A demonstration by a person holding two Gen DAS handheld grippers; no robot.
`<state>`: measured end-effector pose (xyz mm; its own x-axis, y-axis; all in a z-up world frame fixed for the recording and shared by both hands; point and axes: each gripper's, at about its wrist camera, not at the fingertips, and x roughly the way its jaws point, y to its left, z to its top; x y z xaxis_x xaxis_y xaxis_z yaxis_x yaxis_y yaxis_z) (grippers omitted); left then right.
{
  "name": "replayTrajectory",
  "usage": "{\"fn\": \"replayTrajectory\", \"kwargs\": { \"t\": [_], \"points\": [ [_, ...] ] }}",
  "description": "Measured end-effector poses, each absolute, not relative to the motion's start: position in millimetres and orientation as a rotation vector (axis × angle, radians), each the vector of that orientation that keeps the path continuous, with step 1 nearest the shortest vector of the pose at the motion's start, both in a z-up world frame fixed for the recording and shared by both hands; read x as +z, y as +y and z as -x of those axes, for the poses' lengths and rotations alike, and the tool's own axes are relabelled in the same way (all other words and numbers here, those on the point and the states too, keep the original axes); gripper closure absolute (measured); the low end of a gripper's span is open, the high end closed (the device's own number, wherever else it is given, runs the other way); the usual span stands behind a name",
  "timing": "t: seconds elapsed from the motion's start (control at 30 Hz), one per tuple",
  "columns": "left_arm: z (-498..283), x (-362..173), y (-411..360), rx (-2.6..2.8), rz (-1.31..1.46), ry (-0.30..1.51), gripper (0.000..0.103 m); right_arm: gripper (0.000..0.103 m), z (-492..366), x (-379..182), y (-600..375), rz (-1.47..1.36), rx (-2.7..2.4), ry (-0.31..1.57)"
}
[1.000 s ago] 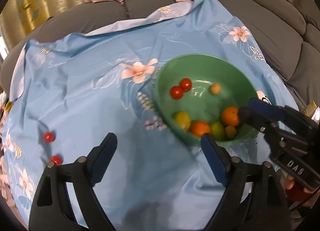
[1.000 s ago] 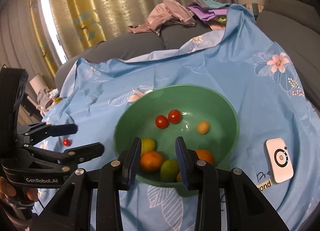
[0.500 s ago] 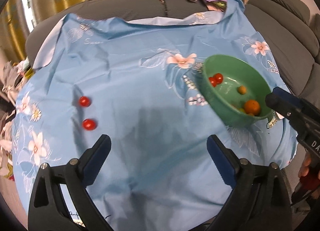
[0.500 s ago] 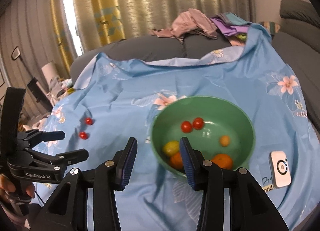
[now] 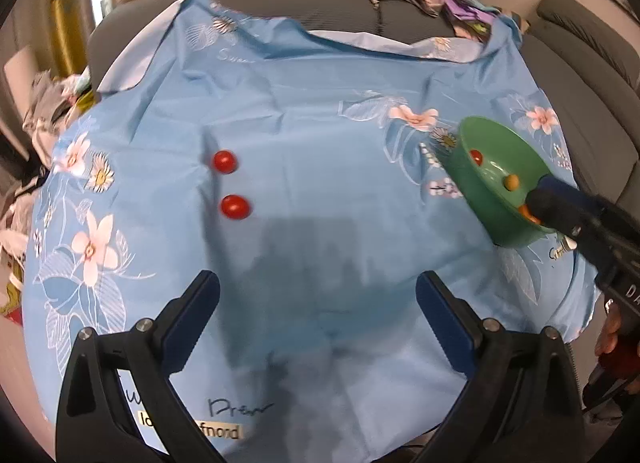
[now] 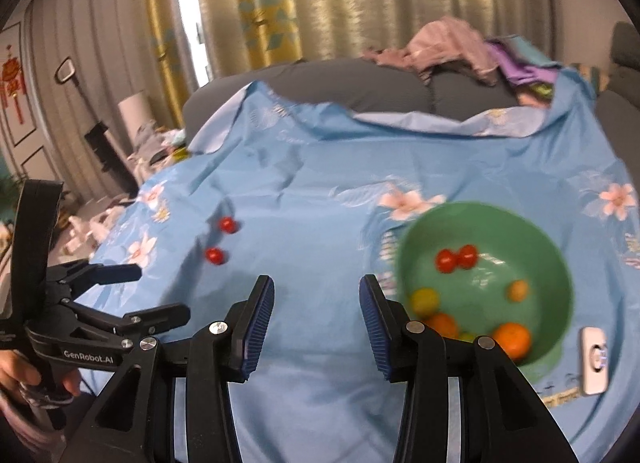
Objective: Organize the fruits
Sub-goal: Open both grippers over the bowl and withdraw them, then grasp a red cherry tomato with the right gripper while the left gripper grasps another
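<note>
A green bowl (image 6: 556,263) holds several fruits: two red tomatoes (image 6: 456,257), orange ones (image 6: 512,339) and a yellow one (image 6: 425,300). It also shows at the right in the left wrist view (image 5: 476,187). Two red tomatoes lie loose on the blue floral cloth, one farther (image 5: 225,161) (image 6: 228,225) and one nearer (image 5: 236,207) (image 6: 215,255). My left gripper (image 5: 318,303) is open and empty, short of the loose tomatoes. My right gripper (image 6: 317,303) is open and empty, between the loose tomatoes and the bowl.
A white device (image 6: 595,359) lies on the cloth right of the bowl. The blue cloth (image 5: 320,111) covers a grey sofa seat. Clothes (image 6: 452,43) are piled on the sofa back. Clutter (image 5: 44,95) lies beyond the cloth's left edge.
Both grippers have swung left, away from the bowl toward the two loose tomatoes. The right gripper's jaws have opened wider. The bowl now sits at the right of both views.
</note>
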<state>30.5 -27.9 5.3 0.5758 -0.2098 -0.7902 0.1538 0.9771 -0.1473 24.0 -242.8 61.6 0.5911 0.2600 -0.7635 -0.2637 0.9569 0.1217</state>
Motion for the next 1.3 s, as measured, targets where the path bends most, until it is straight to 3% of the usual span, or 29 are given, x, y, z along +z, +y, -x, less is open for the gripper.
{"fn": "replayTrajectory", "kwargs": {
  "t": [0.43, 0.8, 1.3],
  "points": [
    [-43.0, -15.5, 22.2, -0.189, 0.152, 0.926, 0.008, 0.058, -47.2, 20.1, -195.3, -0.003, 0.448, 1.016],
    [-102.5, -34.2, 6.9, -0.244, 0.037, 0.949, 0.04, 0.058, -59.0, -0.3, -193.3, -0.021, 0.469, 1.055],
    [-148.4, -67.2, 0.2, -0.149, -0.071, 1.022, 0.054, 0.058, -72.7, -23.0, -202.8, -0.068, 0.482, 1.081]
  ]
}}
